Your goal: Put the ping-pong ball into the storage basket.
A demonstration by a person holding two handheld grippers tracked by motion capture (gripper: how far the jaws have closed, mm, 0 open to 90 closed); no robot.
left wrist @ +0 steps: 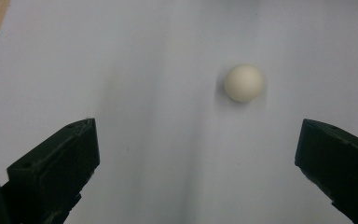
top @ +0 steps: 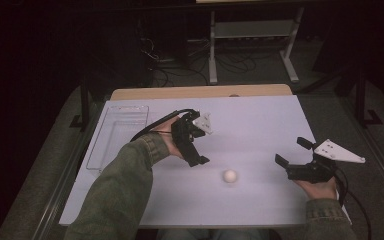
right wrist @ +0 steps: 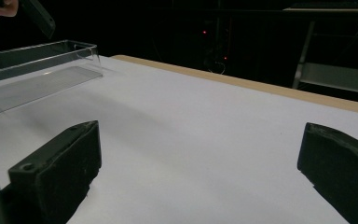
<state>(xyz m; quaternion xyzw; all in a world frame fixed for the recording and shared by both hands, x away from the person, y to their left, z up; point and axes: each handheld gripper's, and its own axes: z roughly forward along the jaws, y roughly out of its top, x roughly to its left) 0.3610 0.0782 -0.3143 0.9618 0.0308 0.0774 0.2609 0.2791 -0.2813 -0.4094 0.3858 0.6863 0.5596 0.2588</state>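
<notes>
Clear plastic tray at table's far-left edge; metal rack behind.

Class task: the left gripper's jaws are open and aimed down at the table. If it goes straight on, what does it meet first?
Probably the white sheet: the left gripper aims slightly left of the ball, though depth is unclear.

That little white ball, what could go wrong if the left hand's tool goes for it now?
The ball lies loose on the smooth white sheet, so a jaw that touches one side first could send it rolling, perhaps off the near edge. The left gripper has its jaws wide open, and the ball sits off toward one jaw, so it might be nudged rather than caught. The clear tray is far away on the left.
</notes>
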